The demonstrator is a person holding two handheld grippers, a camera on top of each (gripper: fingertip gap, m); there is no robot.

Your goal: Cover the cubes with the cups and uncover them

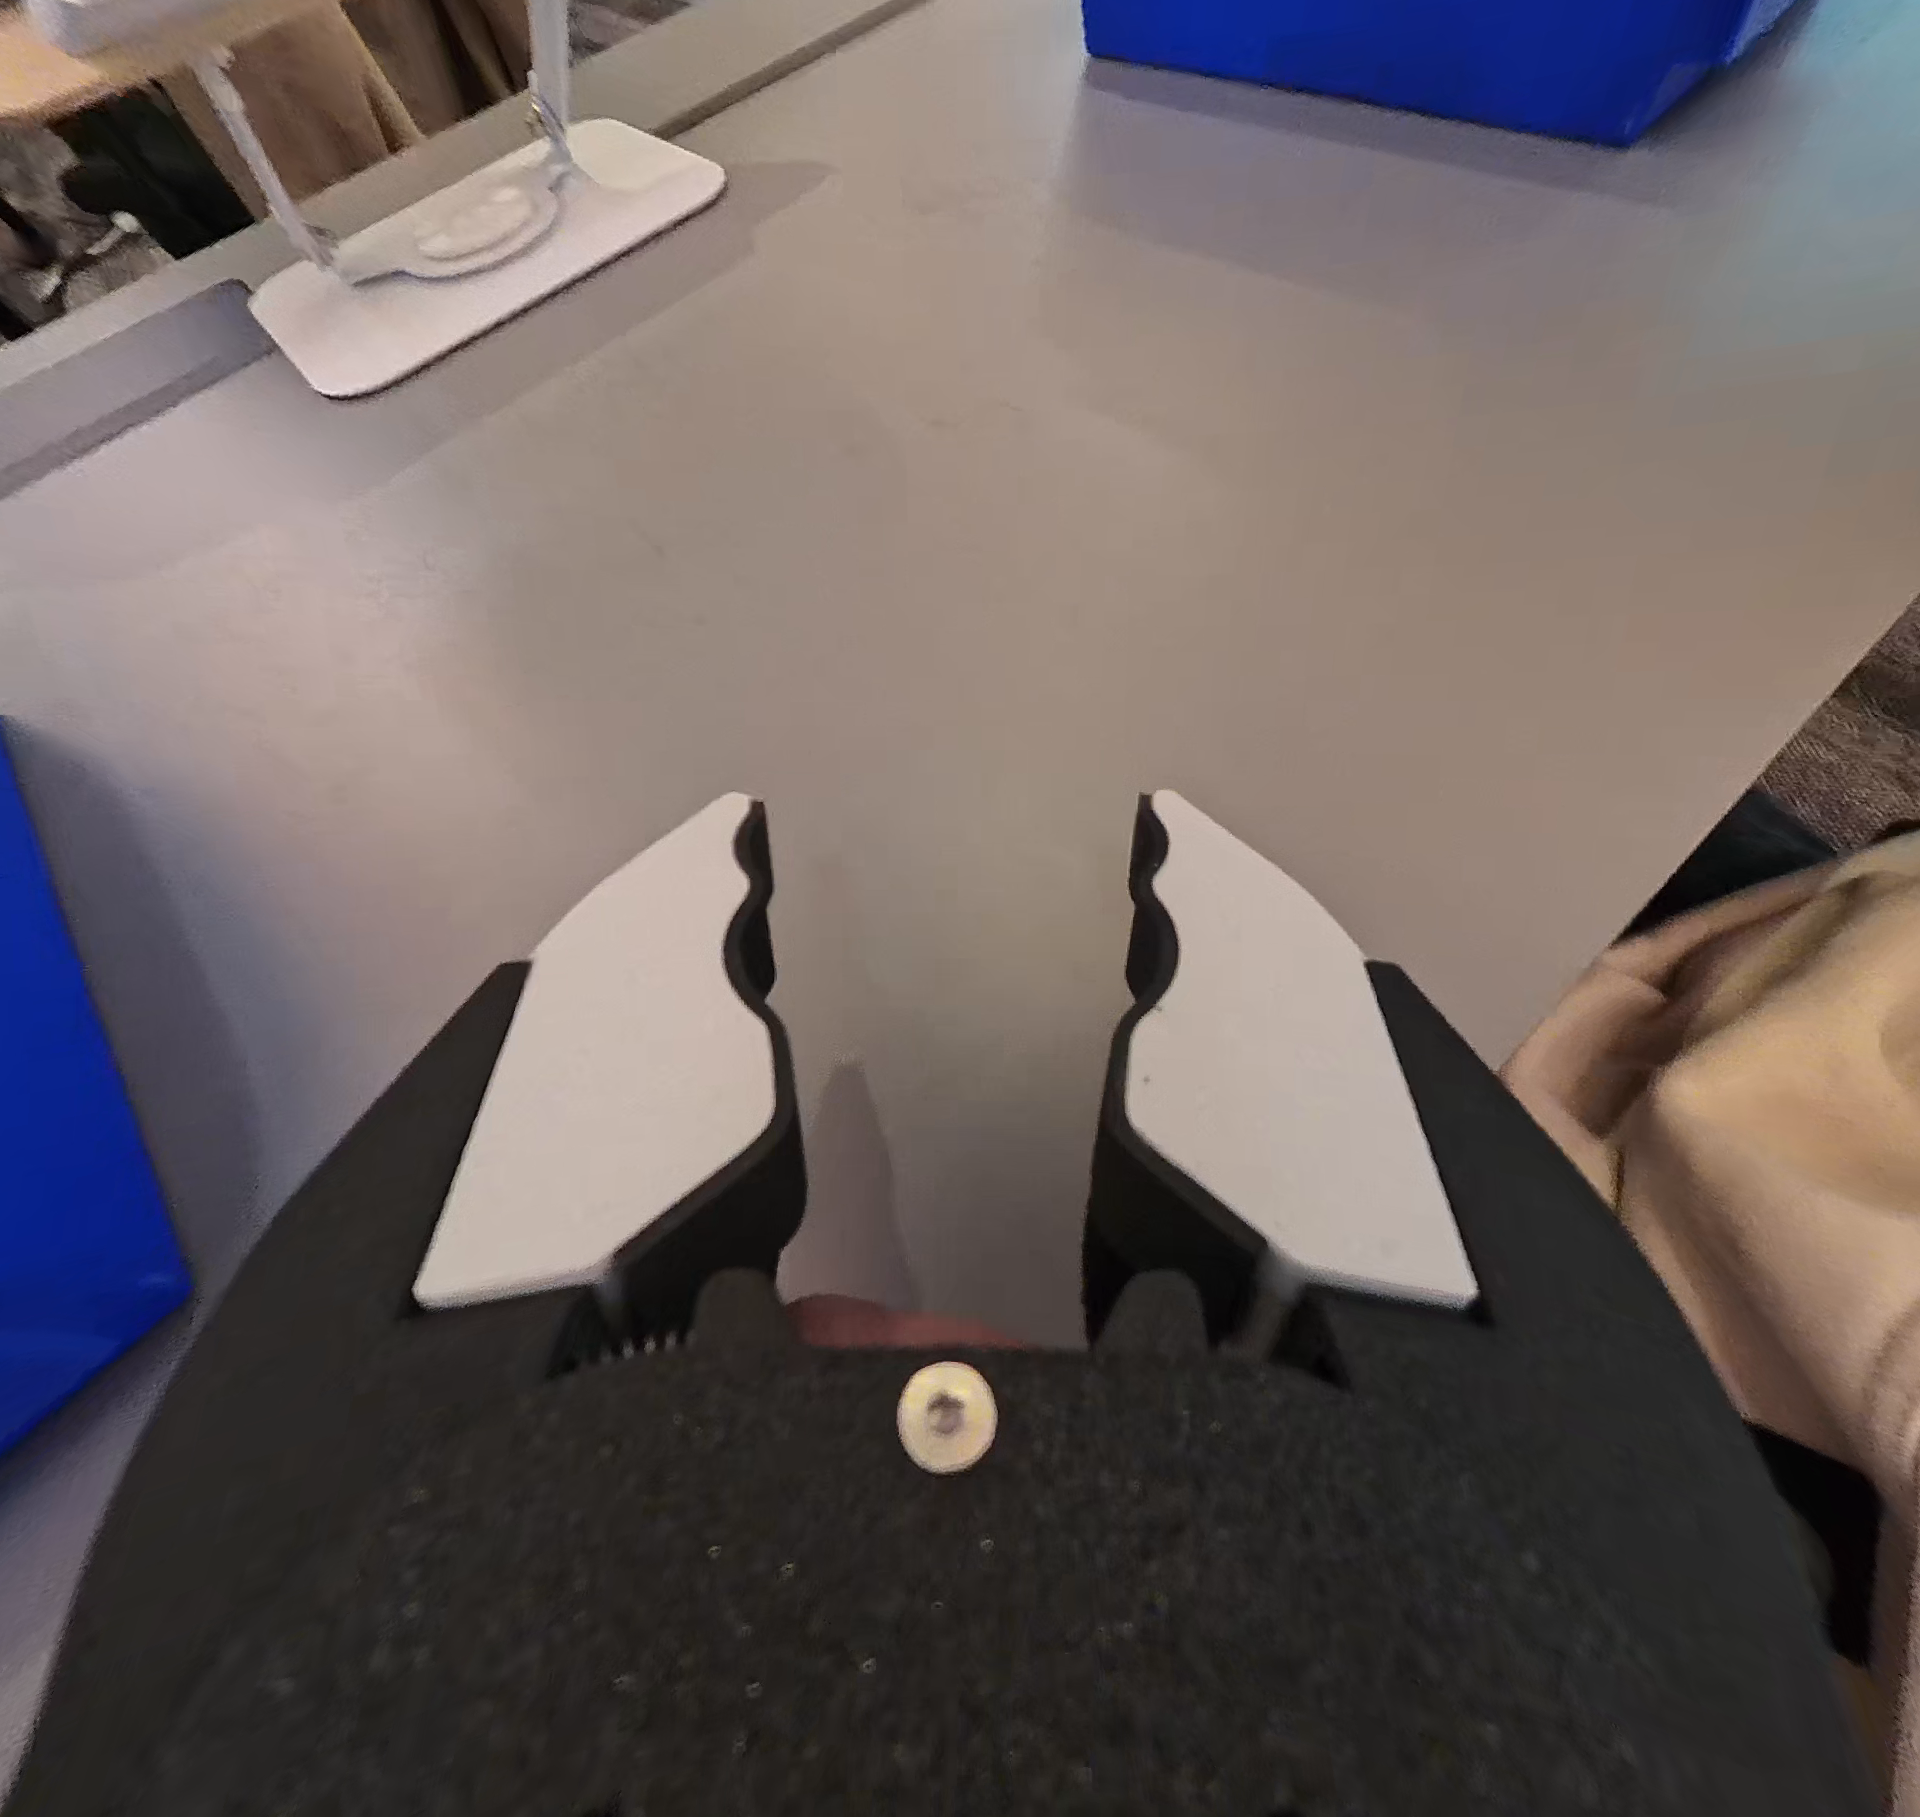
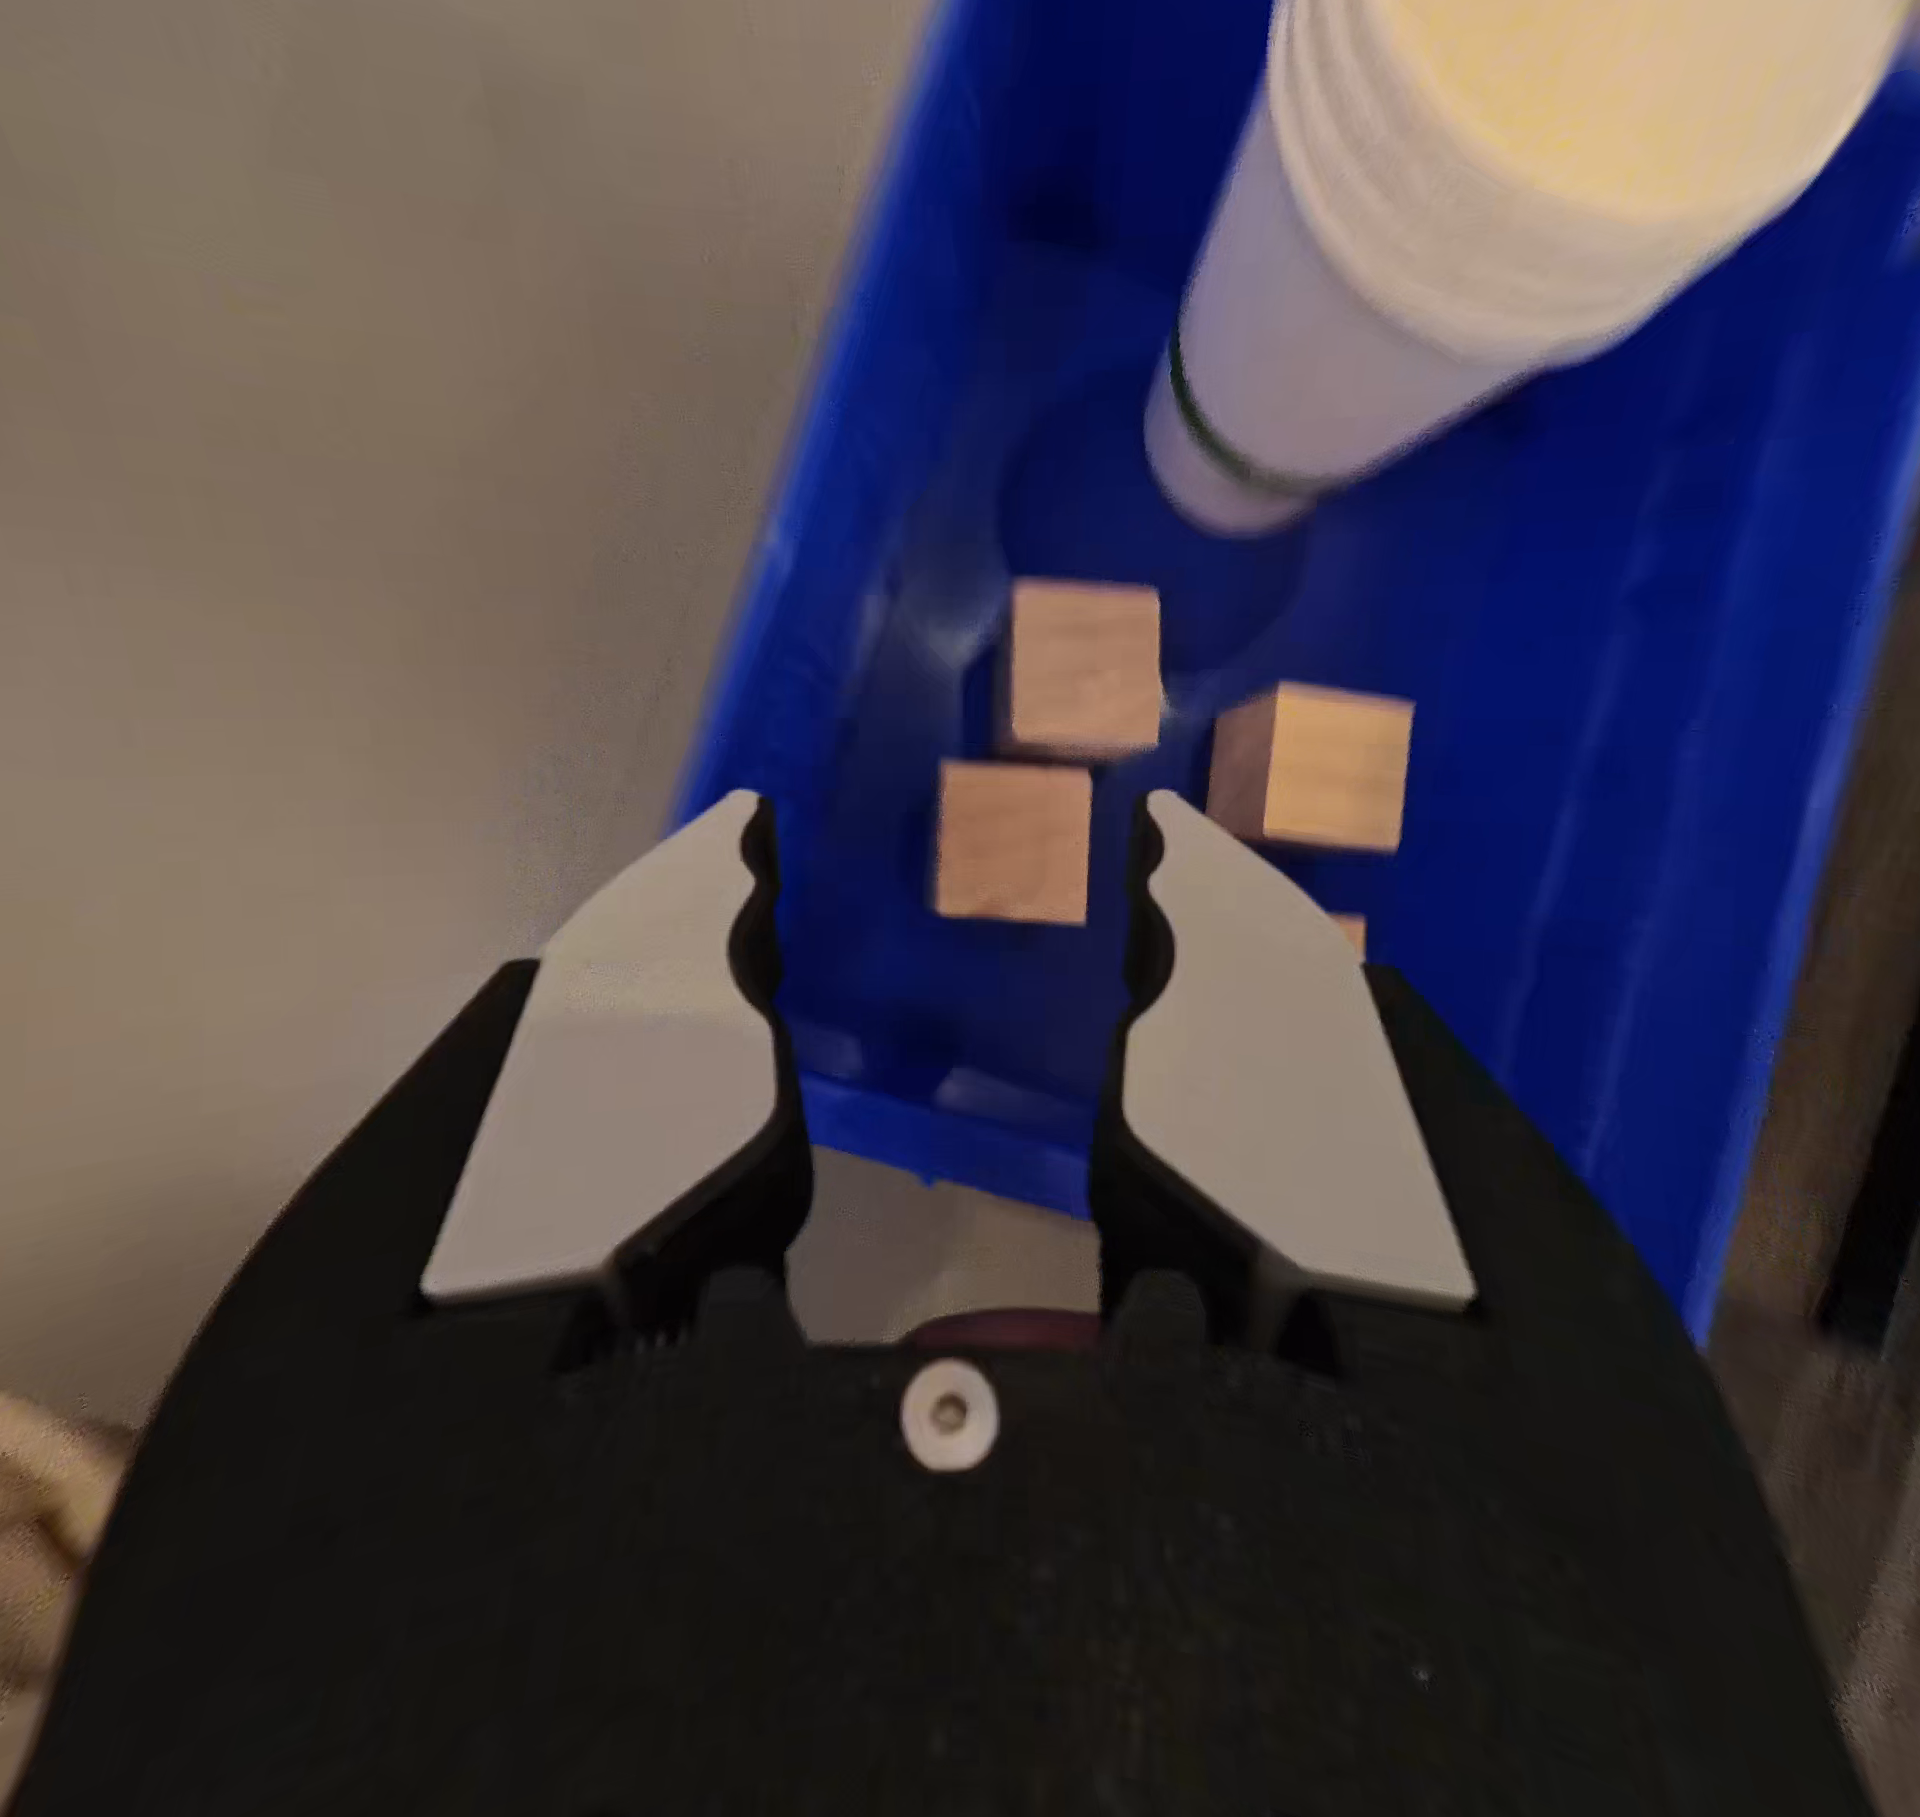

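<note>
right wrist view shows the right gripper point(image 2: 954, 811) wide open and empty above wooden cubes point(image 2: 1013, 842) in a blue bin point(image 2: 1621, 832) beside stacked cups point(image 2: 1455, 209), while the left gripper point(image 1: 951, 817) gapes empty over the grey table point(image 1: 1039, 520).

Your left gripper point(image 1: 951, 811) sits at the bottom centre of the frame with its two white-faced fingers point(image 1: 623, 1071) spread apart and nothing between them; bare grey table point(image 1: 987, 520) shows through the gap. In the upper left of the frame you have a white stand point(image 1: 488, 250) with a flat base resting on the table near its far edge. A blue bin point(image 1: 1455, 11) fills the upper right corner, well apart from the gripper. Another blue bin's wall point(image 1: 73, 1092) runs along the left edge. At the right edge, beige fabric point(image 1: 1766, 1092), blurred, lies just beyond the table's edge.
</note>
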